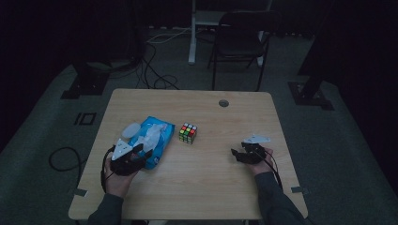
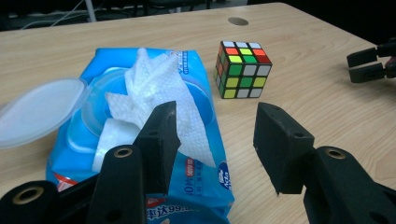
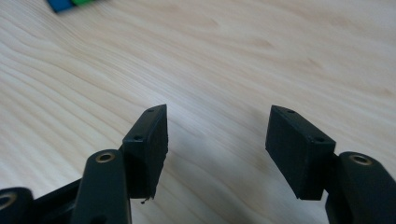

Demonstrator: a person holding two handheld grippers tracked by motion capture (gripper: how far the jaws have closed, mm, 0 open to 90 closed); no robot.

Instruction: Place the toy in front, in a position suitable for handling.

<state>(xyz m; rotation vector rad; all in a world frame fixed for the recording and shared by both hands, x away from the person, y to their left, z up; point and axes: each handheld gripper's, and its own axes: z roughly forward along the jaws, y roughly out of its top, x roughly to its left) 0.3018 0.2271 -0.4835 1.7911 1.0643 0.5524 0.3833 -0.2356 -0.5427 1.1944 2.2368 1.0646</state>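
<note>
A blue pack of wet wipes (image 1: 155,138) lies on the left of the wooden table (image 1: 211,187). Its round lid (image 2: 37,112) is flipped open and a white wipe (image 2: 159,88) sticks up from the opening. My left gripper (image 2: 215,135) is open at the pack's near end, its left jaw over the pack and the right jaw over bare wood, gripping nothing. A colourful puzzle cube (image 1: 187,133) stands just right of the pack. My right gripper (image 3: 217,135) is open low over bare wood at the right, nothing between its pads.
A round cable hole (image 1: 224,103) sits near the table's far edge. A dark chair (image 1: 239,37) and loose cables stand on the floor beyond the table. Bare wood lies between the cube and the right gripper (image 1: 237,154).
</note>
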